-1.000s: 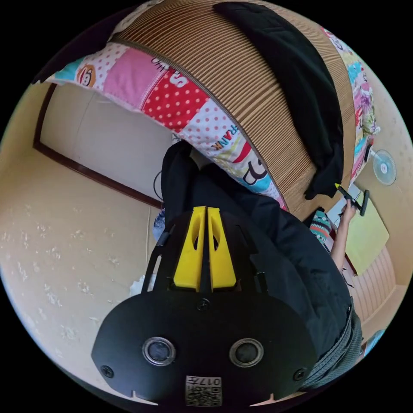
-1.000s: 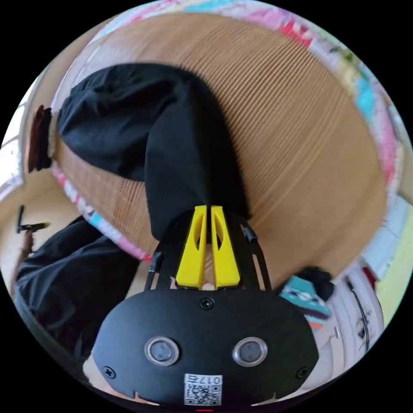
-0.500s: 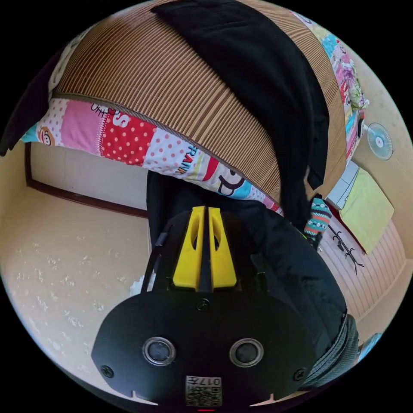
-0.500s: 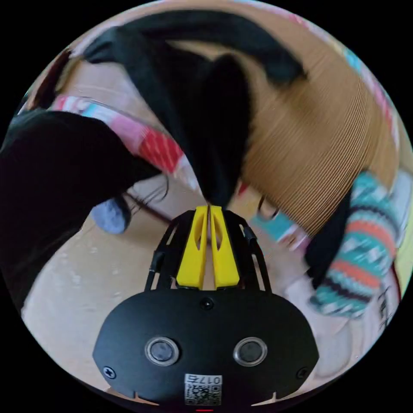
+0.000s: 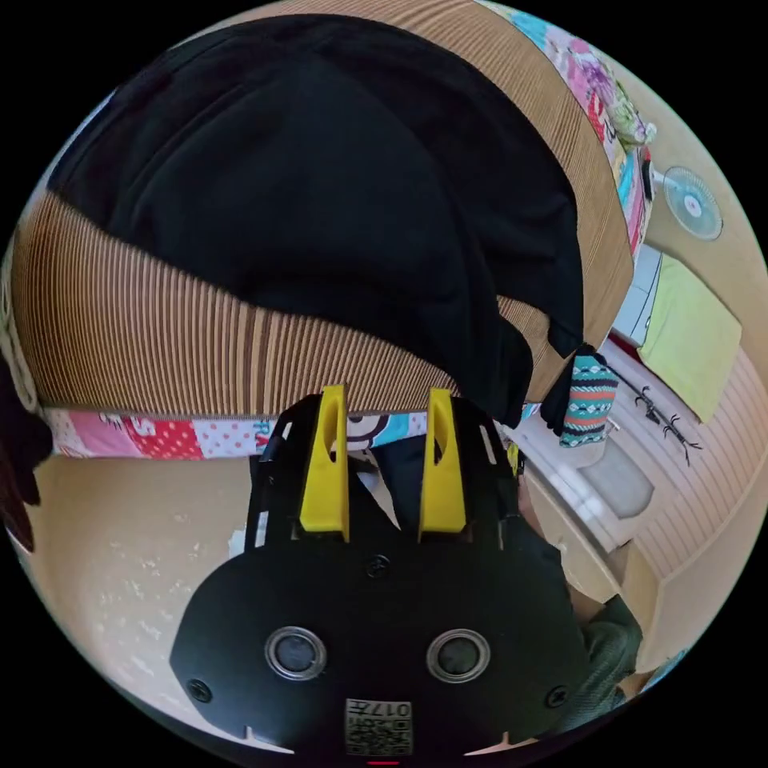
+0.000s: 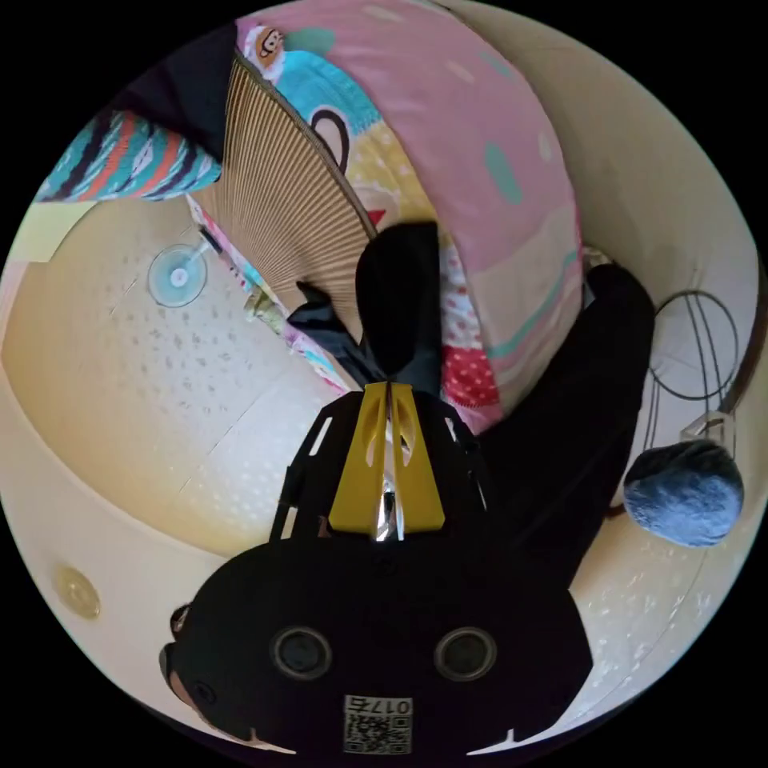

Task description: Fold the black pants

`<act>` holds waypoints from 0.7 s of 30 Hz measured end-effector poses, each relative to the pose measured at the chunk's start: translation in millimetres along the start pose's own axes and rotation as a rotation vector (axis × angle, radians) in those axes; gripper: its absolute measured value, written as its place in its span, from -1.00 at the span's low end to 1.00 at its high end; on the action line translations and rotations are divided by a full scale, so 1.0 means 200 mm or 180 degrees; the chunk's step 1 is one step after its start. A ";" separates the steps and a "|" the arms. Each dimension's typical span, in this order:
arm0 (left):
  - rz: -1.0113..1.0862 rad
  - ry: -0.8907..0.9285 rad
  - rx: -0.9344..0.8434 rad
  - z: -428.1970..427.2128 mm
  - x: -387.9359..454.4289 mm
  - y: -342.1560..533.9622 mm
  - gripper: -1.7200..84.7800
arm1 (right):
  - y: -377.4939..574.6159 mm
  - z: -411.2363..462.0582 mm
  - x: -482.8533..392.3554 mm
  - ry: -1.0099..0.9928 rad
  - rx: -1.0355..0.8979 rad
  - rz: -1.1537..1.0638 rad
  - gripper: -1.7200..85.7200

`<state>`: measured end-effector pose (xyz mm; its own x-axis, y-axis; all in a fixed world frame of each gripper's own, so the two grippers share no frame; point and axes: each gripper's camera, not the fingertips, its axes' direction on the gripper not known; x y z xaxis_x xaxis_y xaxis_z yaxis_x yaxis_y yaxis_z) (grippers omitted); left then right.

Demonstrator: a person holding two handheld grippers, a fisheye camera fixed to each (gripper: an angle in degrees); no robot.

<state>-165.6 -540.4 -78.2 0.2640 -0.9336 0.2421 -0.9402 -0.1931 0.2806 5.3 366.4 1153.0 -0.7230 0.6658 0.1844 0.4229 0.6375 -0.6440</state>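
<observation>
The black pants (image 5: 320,176) lie spread over the brown striped mat (image 5: 160,352) on the bed. My left gripper (image 5: 386,394) hovers at the bed's edge, just short of the pants, jaws open with nothing between them. In the right gripper view my right gripper (image 6: 388,386) is shut on a narrow end of the black pants (image 6: 400,288), which stretches away from the fingertips along the mat (image 6: 280,200). The rest of the garment is hidden in that view.
A patchwork bed cover (image 5: 160,436) borders the mat, and a pink quilt (image 6: 496,160) lies beside it. A patterned knit cloth (image 5: 590,392) hangs at the bed's corner. A fan (image 5: 692,204) stands on the floor. A person's black-clad leg (image 6: 576,416) and grey-blue foot (image 6: 684,492) are close by.
My left gripper's jaws have opened and its view has swung up over the pants. My right gripper stays shut on the black cloth while its view has rolled far round.
</observation>
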 end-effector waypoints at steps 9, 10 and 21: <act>-0.0089 -0.0710 -0.0160 0.05 0.09 -0.52 -0.70 | 0.26 0.20 -0.05 0.0970 -0.1122 -0.0658 -0.95; 0.0068 -0.0845 -0.0186 0.06 0.07 -0.53 -0.78 | 0.29 0.17 -0.05 0.0924 -0.1083 -0.0650 -0.95; 0.0673 0.2165 0.1244 0.11 -0.85 0.46 -0.98 | 0.33 -0.18 0.12 0.0707 -0.0242 -0.0249 -0.95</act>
<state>-301.2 -406.2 -113.8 0.0272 -0.5988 0.8004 -0.9589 -0.2419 -0.1484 35.4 439.5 1142.2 -0.6208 0.6768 0.3956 0.4164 0.7122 -0.5651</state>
